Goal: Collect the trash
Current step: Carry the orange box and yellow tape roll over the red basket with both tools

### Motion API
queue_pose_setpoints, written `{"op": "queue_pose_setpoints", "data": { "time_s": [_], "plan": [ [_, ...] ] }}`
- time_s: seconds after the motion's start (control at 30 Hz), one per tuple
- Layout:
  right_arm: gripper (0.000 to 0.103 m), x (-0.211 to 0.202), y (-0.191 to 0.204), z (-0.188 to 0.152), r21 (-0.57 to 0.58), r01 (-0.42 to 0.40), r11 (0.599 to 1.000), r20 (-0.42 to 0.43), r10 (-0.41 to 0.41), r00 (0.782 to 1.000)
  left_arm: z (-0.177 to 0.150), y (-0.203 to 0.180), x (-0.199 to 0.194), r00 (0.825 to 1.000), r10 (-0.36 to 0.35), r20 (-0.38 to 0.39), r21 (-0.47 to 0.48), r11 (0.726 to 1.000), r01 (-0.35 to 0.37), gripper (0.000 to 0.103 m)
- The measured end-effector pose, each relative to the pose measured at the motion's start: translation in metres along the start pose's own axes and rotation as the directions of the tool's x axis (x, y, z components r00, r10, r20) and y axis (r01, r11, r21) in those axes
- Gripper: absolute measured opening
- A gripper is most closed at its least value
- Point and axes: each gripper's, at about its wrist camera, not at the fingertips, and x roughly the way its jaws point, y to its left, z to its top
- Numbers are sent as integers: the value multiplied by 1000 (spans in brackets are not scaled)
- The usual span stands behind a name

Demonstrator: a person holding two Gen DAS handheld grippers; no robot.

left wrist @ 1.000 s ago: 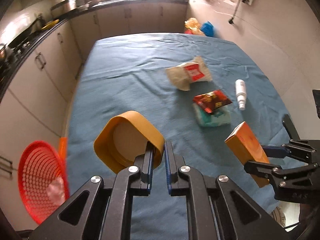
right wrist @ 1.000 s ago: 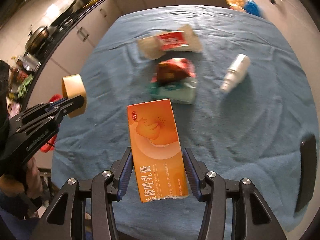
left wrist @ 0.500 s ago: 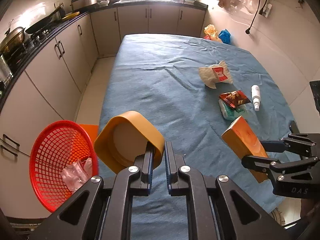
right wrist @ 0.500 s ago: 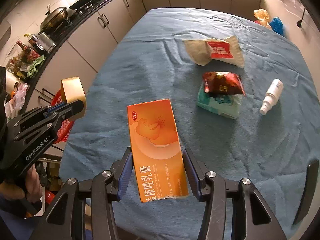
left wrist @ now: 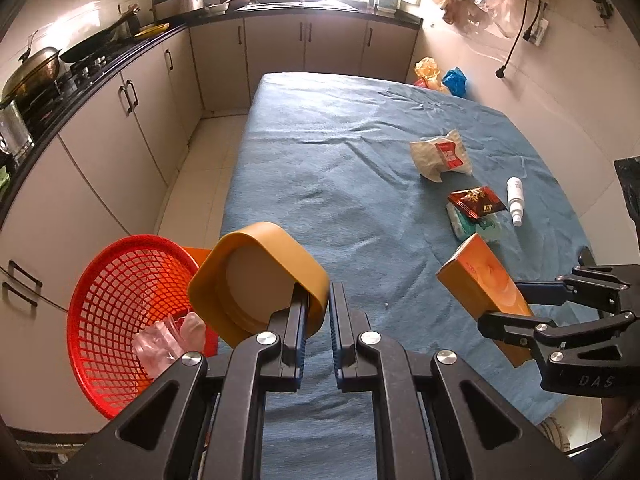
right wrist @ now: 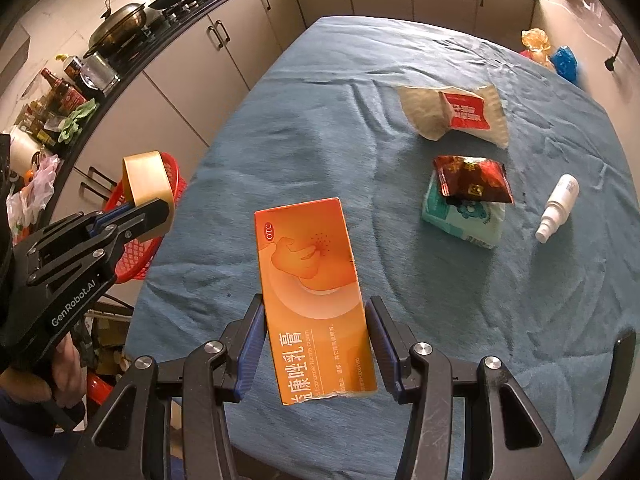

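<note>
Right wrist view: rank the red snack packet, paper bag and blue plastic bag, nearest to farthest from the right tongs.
1. Red snack packet, ahead and right of the right tongs, lying on a tissue pack.
2. Paper bag, farther up the table.
3. Blue plastic bag, beyond the table's far right corner.

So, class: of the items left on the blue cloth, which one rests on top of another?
The dark red snack wrapper. It lies on the pale green tissue pack; the white bottle and paper bag lie directly on the cloth.
</note>
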Motion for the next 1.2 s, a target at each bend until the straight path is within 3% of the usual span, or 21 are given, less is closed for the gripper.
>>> {"op": "queue_pose_setpoints", "data": {
  "time_s": [0.53,1.2],
  "plan": [
    [54,10,43,16,-101,4,995,-5,-5,1000,-12,39,-14,999,46,18,-79,996,-44,10],
    [54,20,123,55,-211,-59,976,13,63,998,-32,106,-32,993,118,22,-170,979,-113,10]
  ]
}}
